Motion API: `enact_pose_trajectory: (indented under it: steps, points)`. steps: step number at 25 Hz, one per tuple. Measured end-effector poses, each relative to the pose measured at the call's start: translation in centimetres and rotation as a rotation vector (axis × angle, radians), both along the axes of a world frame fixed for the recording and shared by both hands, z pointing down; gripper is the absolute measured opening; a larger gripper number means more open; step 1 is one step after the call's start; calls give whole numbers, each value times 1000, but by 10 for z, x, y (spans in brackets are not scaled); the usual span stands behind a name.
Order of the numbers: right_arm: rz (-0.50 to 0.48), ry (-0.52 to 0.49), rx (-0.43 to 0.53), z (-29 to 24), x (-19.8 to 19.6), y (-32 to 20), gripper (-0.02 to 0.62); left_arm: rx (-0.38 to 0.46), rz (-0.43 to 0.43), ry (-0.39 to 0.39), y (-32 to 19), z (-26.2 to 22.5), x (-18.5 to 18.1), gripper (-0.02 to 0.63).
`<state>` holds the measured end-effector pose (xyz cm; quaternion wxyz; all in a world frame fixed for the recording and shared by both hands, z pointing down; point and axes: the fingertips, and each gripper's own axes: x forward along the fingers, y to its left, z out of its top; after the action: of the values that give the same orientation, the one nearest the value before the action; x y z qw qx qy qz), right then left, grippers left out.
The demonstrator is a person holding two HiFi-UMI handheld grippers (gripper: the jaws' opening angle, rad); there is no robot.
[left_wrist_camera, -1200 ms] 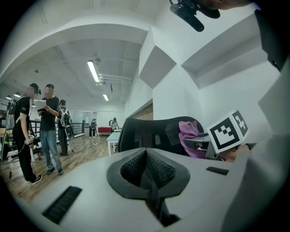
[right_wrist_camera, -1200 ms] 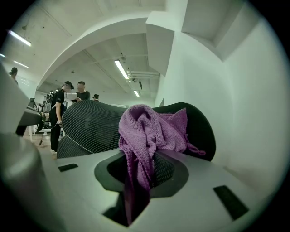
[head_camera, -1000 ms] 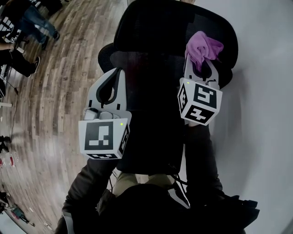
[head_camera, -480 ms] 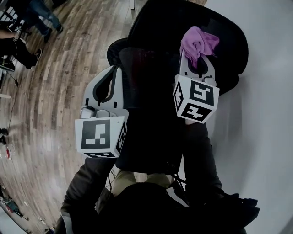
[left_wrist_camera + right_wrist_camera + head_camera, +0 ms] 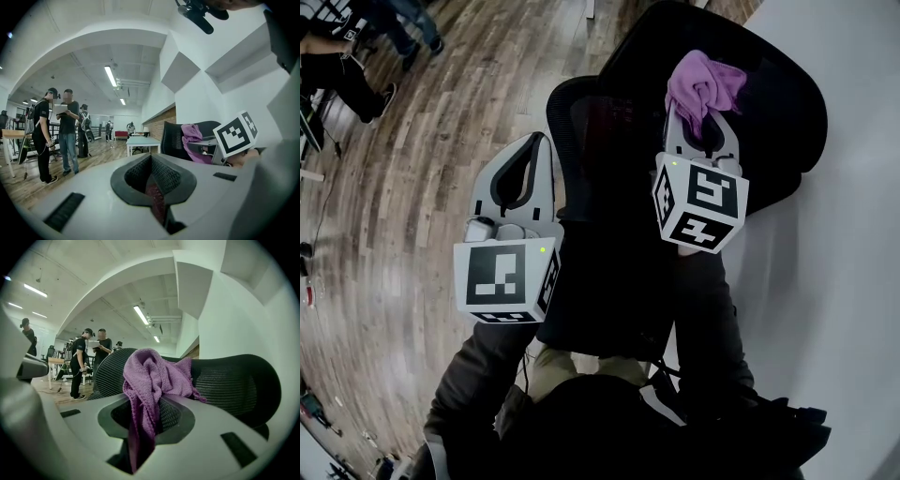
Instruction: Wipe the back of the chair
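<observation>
Looking down through the head view, I see the chair back (image 5: 773, 103) as a broad black mesh panel. Its long axis runs side to side in front of me, from the wooden floor (image 5: 412, 187) on the left to the white surface (image 5: 834, 281) on the right. Its curved top edge bows away from me, and the rest of the chair drops as a dark mass towards my body. In the right gripper view the same mesh (image 5: 234, 385) stretches straight across, with a rounded outer corner at the right.

My right tongs (image 5: 701, 120) are clamped on a purple cloth (image 5: 703, 86). It is a bunched knit, and its loose folds spill out past the tips over the upper part of the chair back. The right gripper view shows the cloth (image 5: 152, 376) pinched between the jaws and trailing down the slot. The mesh is directly behind it, but I cannot tell whether the fabric presses on the mesh.

My left tongs (image 5: 539, 145) are closed with nothing between them. They sit just beside the chair's left edge and point the same way as the right tongs. In the left gripper view their jaws meet (image 5: 152, 187).

Several people (image 5: 58, 133) stand well beyond on the floor.
</observation>
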<state>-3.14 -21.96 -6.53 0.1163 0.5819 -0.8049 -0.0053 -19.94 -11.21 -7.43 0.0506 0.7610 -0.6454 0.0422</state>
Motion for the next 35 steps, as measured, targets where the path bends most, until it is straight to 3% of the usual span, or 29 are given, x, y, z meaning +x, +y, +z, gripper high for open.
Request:
enact_pose_trajectory:
  steps: [18,35]
  points:
    - [-108,-26,26,-2,-69,9,88,7,-98,8,23,11,-53,9]
    - [-156,-49,78,-12,-105,25,88,-8,-98,-15,35,8,-76,9]
